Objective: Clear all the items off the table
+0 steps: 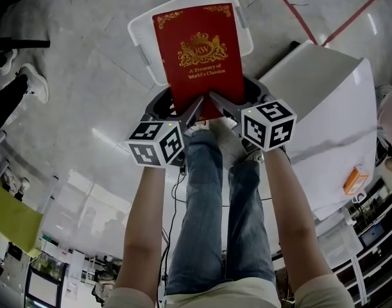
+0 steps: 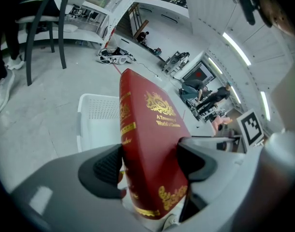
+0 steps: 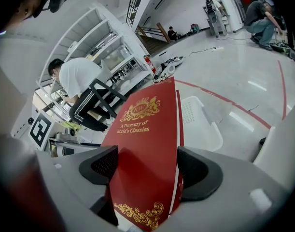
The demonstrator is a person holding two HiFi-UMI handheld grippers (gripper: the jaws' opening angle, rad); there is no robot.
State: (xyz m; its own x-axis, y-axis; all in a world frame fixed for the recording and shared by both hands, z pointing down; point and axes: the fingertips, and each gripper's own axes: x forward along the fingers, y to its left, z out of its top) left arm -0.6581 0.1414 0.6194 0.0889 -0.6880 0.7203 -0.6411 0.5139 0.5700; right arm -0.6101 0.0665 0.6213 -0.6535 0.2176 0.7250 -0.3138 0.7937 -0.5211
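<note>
The drop-off seems in hand: the red hardcover book with gold lettering [image 1: 199, 50] hangs above the white perforated plastic basket [image 1: 139, 34] on the floor, its lower end pinched by the left gripper [image 1: 186, 115] and the right gripper [image 1: 222, 108], each closed on it. The next move calls for lowering it into the basket and parting both pairs of jaws together (the glossy cover may slide)

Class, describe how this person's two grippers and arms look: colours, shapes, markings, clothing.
The left gripper and right gripper have smooth grey bodies with rounded black textured jaw pads. Each carries a white cube with black square markers: left cube, right cube. Forearms are bare, without sleeves; blue jeans below.
</note>
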